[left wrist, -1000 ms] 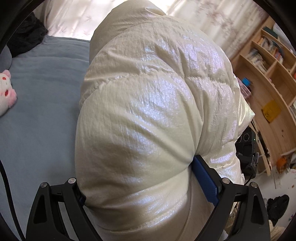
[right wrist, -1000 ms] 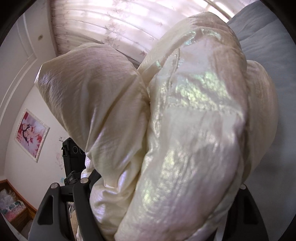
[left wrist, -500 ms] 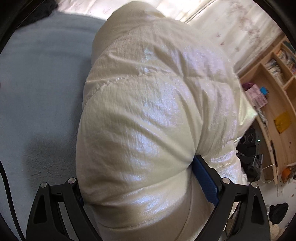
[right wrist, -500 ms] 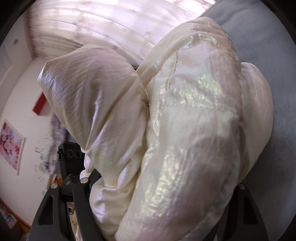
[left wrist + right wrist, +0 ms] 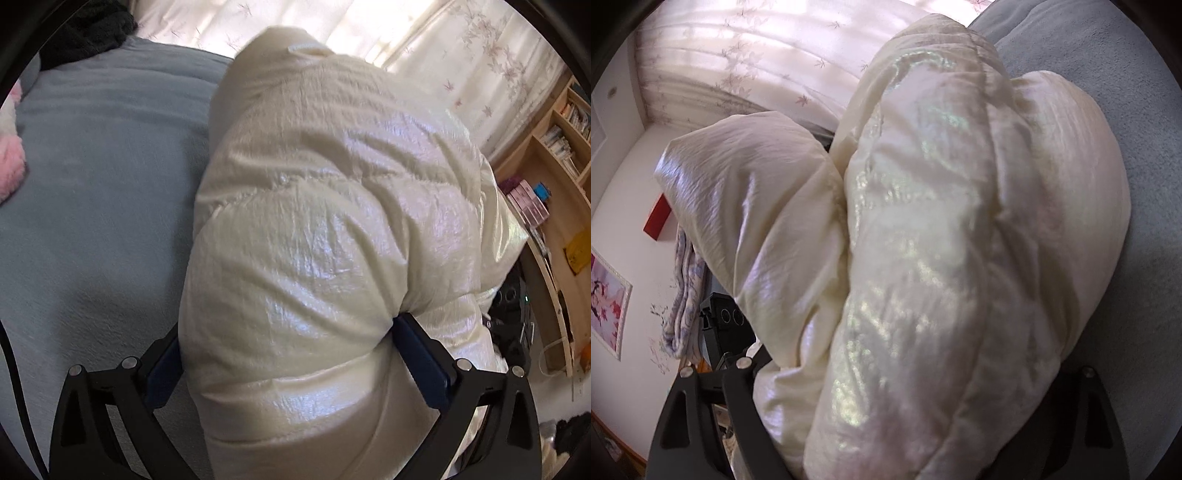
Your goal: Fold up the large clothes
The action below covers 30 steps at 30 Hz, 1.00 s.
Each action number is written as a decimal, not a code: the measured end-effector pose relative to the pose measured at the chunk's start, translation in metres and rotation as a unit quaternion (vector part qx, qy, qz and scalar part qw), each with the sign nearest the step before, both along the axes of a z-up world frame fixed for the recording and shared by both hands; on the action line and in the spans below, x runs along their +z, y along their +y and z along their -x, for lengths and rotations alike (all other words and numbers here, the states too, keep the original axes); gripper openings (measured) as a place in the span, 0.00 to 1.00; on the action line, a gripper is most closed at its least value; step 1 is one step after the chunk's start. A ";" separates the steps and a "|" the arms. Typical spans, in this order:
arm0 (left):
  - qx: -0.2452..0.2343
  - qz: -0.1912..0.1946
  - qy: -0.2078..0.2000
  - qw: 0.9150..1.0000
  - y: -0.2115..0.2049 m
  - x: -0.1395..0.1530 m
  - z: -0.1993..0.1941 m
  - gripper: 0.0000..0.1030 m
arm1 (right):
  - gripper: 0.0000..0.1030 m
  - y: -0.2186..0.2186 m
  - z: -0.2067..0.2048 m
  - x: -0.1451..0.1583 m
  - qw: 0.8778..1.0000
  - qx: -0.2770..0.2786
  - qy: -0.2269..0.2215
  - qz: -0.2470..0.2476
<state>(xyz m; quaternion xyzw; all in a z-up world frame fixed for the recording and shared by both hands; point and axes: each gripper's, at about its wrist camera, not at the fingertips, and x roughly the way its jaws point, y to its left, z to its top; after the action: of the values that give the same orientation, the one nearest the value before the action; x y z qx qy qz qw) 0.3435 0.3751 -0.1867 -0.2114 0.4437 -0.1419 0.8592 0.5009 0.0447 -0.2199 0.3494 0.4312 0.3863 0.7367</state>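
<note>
Glossy cream puffer jacket point(image 5: 332, 258) bulges, quilted, over grey bedspread point(image 5: 92, 184).

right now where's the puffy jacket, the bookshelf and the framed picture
cream puffer jacket point(image 5: 332, 258), left wrist view, on its shiny quilted bulge
wooden bookshelf point(image 5: 554, 173), left wrist view, on a bare upright board
framed picture point(image 5: 605, 295), right wrist view, on its pink print

Bed point(image 5: 92, 221) with grey-blue cover. Behind the bed, sunlit sheer curtains point(image 5: 461, 55) with a leaf print. Right of the curtains, a wooden bookshelf point(image 5: 554, 155) holding books. White wall point(image 5: 624, 229) carries a framed picture point(image 5: 607, 295).
</note>
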 end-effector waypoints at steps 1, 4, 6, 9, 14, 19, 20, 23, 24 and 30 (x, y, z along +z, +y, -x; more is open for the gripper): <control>0.008 -0.003 -0.004 1.000 -0.001 0.005 0.004 1.00 | 0.85 0.003 -0.003 -0.004 1.000 -0.002 0.001 -0.004; 0.032 -0.011 -0.009 0.999 -0.016 0.015 0.015 1.00 | 0.85 0.011 -0.005 -0.008 1.000 -0.012 0.000 -0.006; 0.036 -0.012 -0.008 0.999 -0.027 0.012 0.010 1.00 | 0.87 0.014 -0.003 -0.009 1.000 -0.017 -0.008 0.003; 0.045 -0.046 -0.008 0.998 -0.042 0.020 0.014 1.00 | 0.91 0.012 0.000 -0.005 1.000 -0.011 0.002 0.023; 0.100 -0.154 -0.057 0.981 -0.055 0.075 0.042 0.99 | 0.95 0.006 0.010 0.037 0.992 -0.006 -0.014 0.128; 0.122 -0.156 -0.093 0.976 -0.093 0.123 0.060 0.99 | 0.95 0.003 0.029 0.098 0.967 -0.033 -0.086 0.236; 0.122 -0.153 -0.093 0.976 -0.098 0.127 0.064 0.99 | 0.95 0.005 0.032 0.109 0.963 -0.040 -0.098 0.248; 0.126 -0.142 -0.068 0.979 -0.121 0.128 0.058 0.99 | 0.82 0.020 0.039 0.144 0.946 -0.060 -0.155 0.278; 0.130 -0.144 -0.055 0.980 -0.128 0.124 0.055 0.98 | 0.78 0.029 0.041 0.158 0.936 -0.070 -0.175 0.299; 0.133 -0.121 0.008 0.984 -0.146 0.089 0.036 0.95 | 0.56 0.084 0.026 0.185 0.920 -0.049 -0.219 0.323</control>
<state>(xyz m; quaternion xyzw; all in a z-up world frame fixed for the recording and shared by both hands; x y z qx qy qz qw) 0.3071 0.2296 -0.0974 -0.1644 0.4324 0.0300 0.8861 0.4751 0.1285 -0.0351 0.0203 0.3428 0.2561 0.9036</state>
